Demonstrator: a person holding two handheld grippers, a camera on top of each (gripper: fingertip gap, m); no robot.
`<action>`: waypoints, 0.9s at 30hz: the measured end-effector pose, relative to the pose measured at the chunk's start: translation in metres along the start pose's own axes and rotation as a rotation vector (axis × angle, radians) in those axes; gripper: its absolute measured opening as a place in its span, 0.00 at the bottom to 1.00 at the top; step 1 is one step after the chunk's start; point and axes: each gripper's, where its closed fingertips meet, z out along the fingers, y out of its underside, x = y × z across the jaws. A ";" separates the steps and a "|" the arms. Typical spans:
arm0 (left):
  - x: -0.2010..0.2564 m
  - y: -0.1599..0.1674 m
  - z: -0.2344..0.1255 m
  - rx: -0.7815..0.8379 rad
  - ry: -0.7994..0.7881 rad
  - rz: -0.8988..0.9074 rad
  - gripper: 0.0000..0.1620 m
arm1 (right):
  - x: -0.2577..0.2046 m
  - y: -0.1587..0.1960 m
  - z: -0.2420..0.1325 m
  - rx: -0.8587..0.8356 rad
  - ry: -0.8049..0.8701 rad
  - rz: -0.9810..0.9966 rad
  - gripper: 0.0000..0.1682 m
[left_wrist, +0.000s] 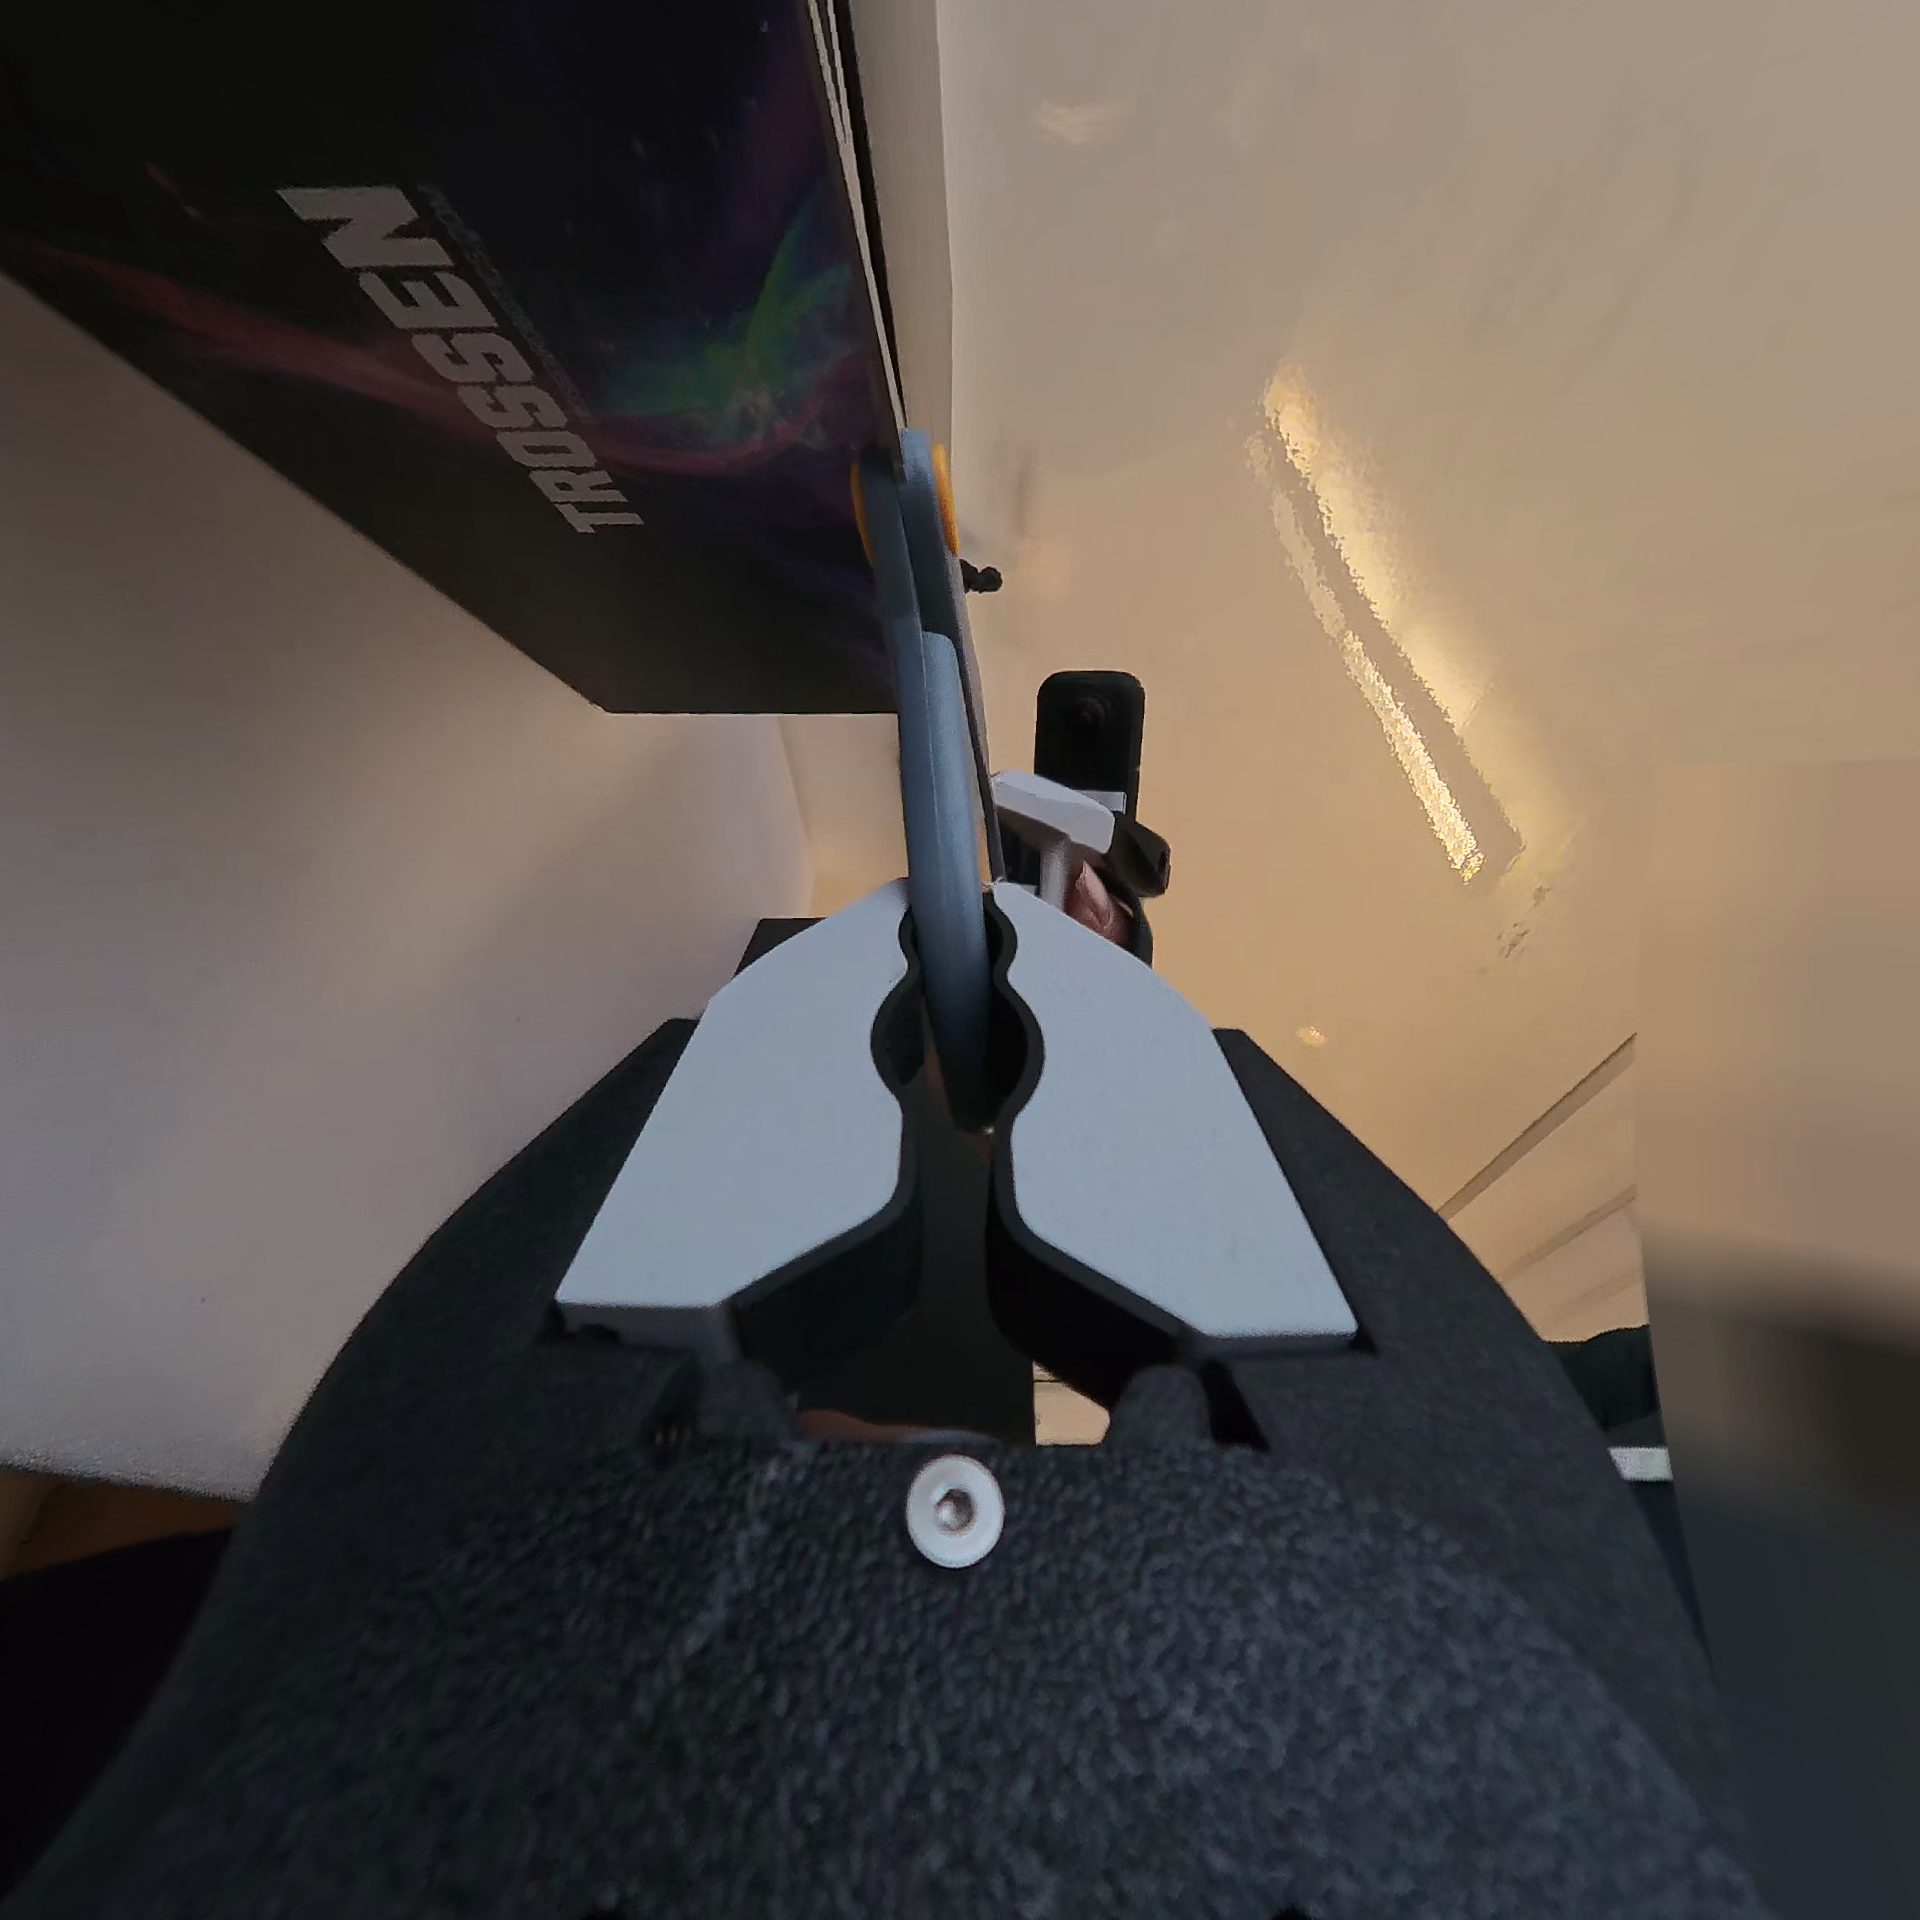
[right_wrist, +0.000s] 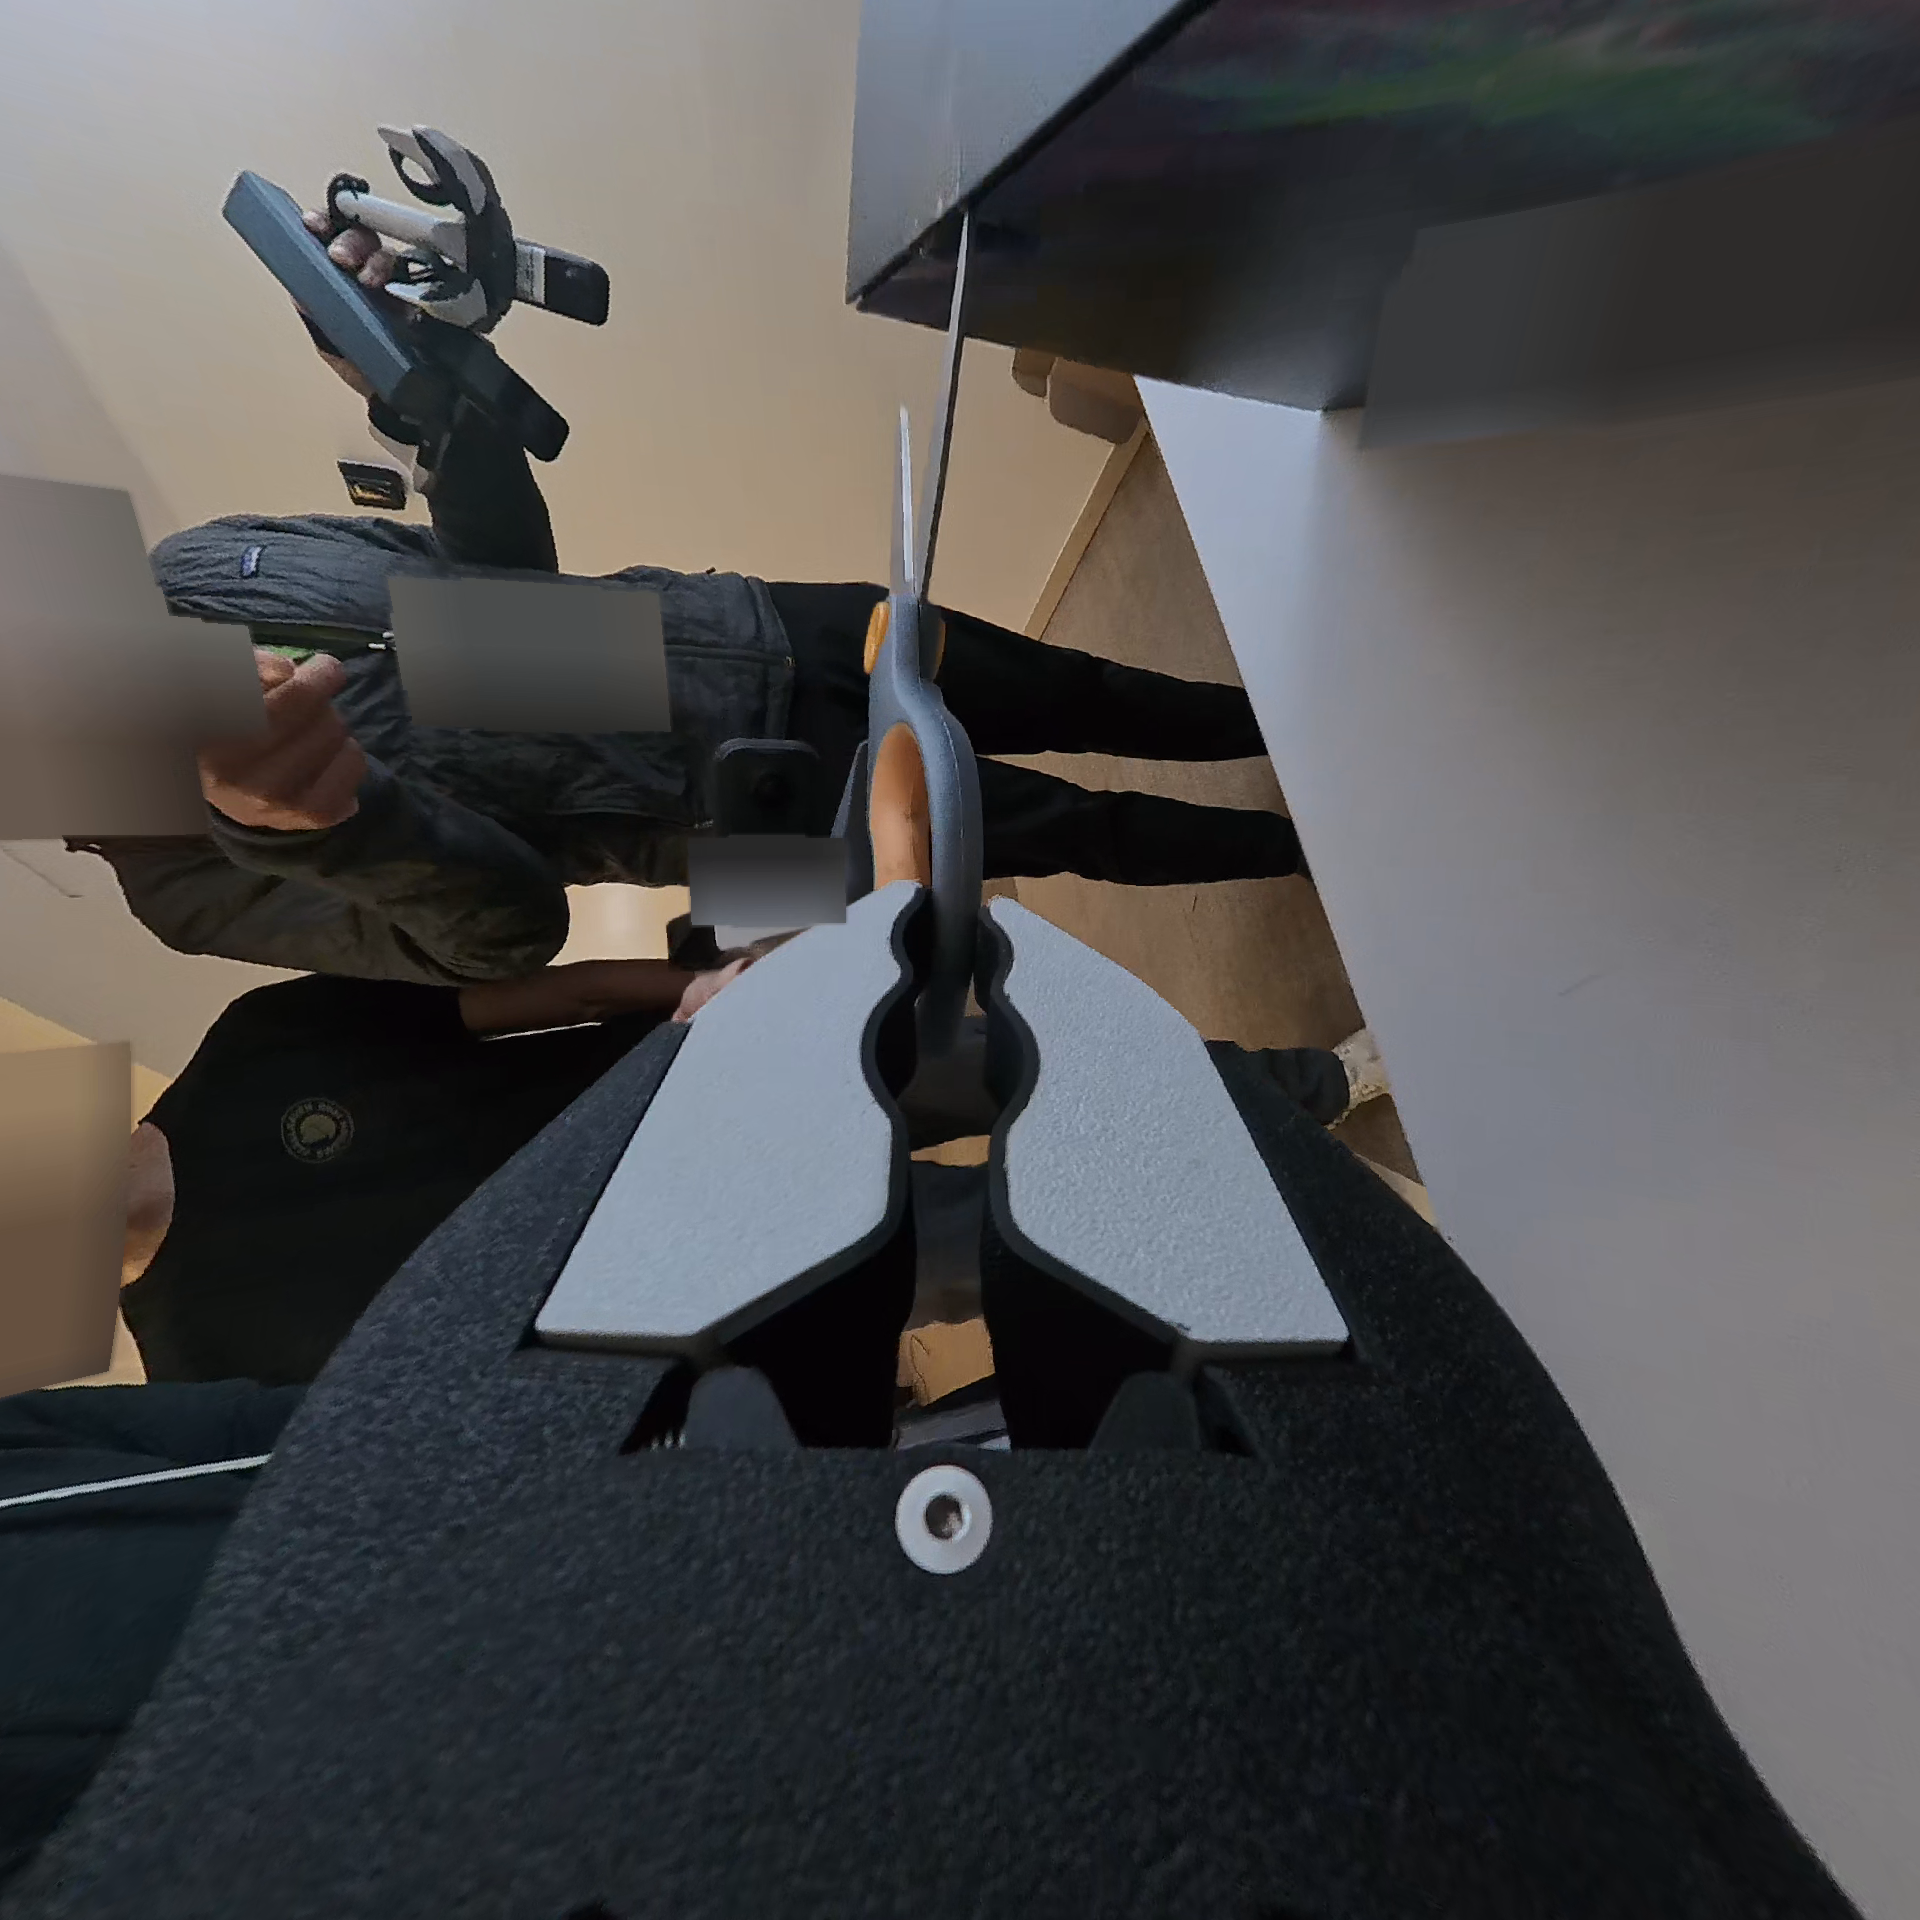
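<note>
Plainly, the scissors (right_wrist: 925, 790) lie straight ahead of the right hand-held gripper (right_wrist: 943, 925), long axis running on from its fingers, blades slightly parted, one tip touching the corner of the dark box (right_wrist: 1039, 156). That gripper is closed on one grey handle loop. The left hand-held gripper (left_wrist: 954, 914) likewise clamps a scissor handle (left_wrist: 940, 831), whose pivot end meets the box (left_wrist: 468, 364) edge above the pale counter (left_wrist: 312, 831). People stand beyond.
</note>
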 end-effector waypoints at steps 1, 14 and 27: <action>0.001 0.001 0.002 -0.001 0.004 -0.002 0.04 | 0.000 -0.003 -0.002 0.001 0.003 -0.008 0.04; 0.009 0.007 0.035 -0.024 0.010 0.019 0.04 | 0.008 -0.034 -0.020 0.012 0.059 -0.087 0.04; 0.001 0.015 0.040 -0.020 0.010 0.019 0.03 | 0.013 -0.037 -0.019 -0.003 0.019 -0.052 0.04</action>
